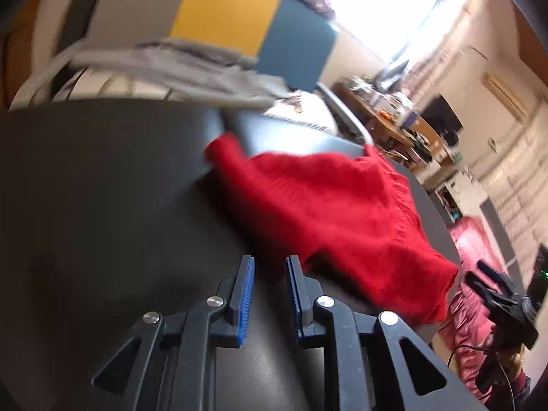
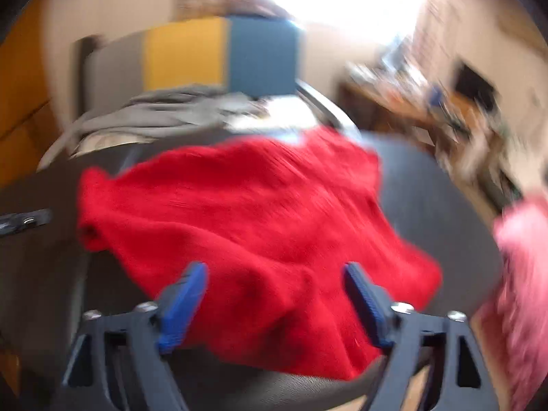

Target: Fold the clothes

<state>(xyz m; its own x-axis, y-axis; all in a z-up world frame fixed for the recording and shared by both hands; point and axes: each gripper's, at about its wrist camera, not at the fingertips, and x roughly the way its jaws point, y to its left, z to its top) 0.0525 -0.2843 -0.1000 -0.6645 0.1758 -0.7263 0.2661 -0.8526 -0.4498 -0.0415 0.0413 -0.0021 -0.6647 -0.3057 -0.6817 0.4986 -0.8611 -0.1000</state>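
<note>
Red sweater lies spread and rumpled on the dark table, knit fabric bunched toward the near edge, one corner hanging just over the table's rim in the left wrist view.

Right gripper above the near part of the sweater; jaws spread wide, nothing between them, red fabric showing in the gap. View heavily blurred.

Left gripper over bare table just beside the sweater's edge; jaws parted by a narrow gap, holding nothing, blue pads facing each other.

Beyond the table: grey clothes heaped at the far side, then a panel in grey, yellow and blue blocks. Bright window behind. Cluttered desk along the wall to the right. Pink fabric at the right edge.
</note>
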